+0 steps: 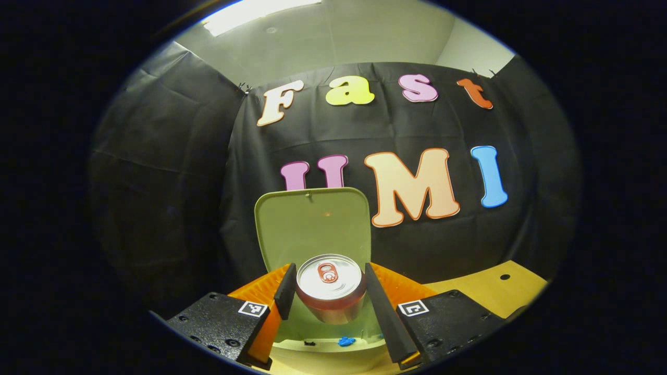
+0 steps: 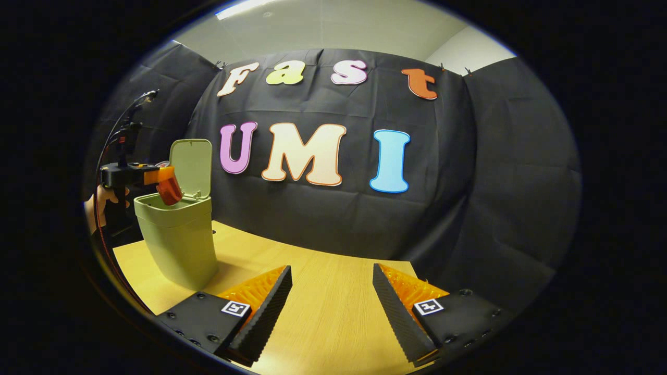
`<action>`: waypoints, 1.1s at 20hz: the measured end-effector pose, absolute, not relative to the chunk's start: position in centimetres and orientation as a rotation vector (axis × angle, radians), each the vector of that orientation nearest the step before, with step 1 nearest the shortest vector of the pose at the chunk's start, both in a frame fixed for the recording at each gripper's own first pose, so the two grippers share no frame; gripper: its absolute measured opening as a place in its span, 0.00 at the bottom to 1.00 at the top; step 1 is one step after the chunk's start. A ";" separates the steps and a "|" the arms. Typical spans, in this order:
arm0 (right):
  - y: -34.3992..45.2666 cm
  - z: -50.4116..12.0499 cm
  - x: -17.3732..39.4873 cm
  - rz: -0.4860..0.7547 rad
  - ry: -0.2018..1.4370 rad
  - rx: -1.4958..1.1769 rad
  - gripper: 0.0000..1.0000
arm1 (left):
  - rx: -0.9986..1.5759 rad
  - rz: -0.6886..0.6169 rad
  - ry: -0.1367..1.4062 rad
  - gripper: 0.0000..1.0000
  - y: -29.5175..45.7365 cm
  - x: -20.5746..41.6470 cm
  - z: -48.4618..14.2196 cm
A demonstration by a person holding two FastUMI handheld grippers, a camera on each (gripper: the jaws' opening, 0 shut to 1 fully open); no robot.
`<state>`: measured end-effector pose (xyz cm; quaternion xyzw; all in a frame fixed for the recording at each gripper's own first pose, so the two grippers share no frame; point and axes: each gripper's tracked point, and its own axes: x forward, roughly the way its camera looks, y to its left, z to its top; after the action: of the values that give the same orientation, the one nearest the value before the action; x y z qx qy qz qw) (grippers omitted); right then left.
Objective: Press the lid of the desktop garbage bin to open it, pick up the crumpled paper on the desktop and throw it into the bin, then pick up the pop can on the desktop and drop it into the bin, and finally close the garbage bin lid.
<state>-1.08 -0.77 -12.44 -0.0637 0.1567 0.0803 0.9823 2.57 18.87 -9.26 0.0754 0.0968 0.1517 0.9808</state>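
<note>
A red pop can with a silver top sits between the fingers of my left gripper, which is shut on it. The can hangs over the open mouth of the pale green garbage bin. The bin's lid stands upright just behind the can. In the right gripper view the bin stands at the far left of the table with its lid raised, and the left gripper holds the can tilted over the rim. My right gripper is open, low over the bare wooden table.
The light wooden table stretches from the bin to the black cloth wall behind it. A hand holds the left gripper, with a cable arching above it. A small blue piece lies on the bin's near inner edge.
</note>
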 end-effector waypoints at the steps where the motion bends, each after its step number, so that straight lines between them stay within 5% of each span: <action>1: -0.5 -12.5 -1.1 0.163 0.316 -0.128 0.98 | 0.153 0.312 0.192 0.77 19.2 2.2 -9.2; 11: 2.6 -12.2 -2.3 0.125 0.305 -0.120 1.00 | 0.151 0.239 0.071 0.99 20.4 3.5 -2.2; 12: 2.9 -12.0 -2.5 0.112 0.299 -0.115 0.98 | 0.148 0.224 0.052 0.94 20.4 4.0 -1.2; 22: 7.9 -12.0 -2.8 0.037 0.284 -0.075 0.98 | 0.144 0.123 -0.017 0.93 22.5 12.7 5.0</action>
<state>-2.81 7.92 -12.01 -0.0376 0.1416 0.0185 0.9890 12.70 22.49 5.02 0.0718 -0.0086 0.0614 0.9955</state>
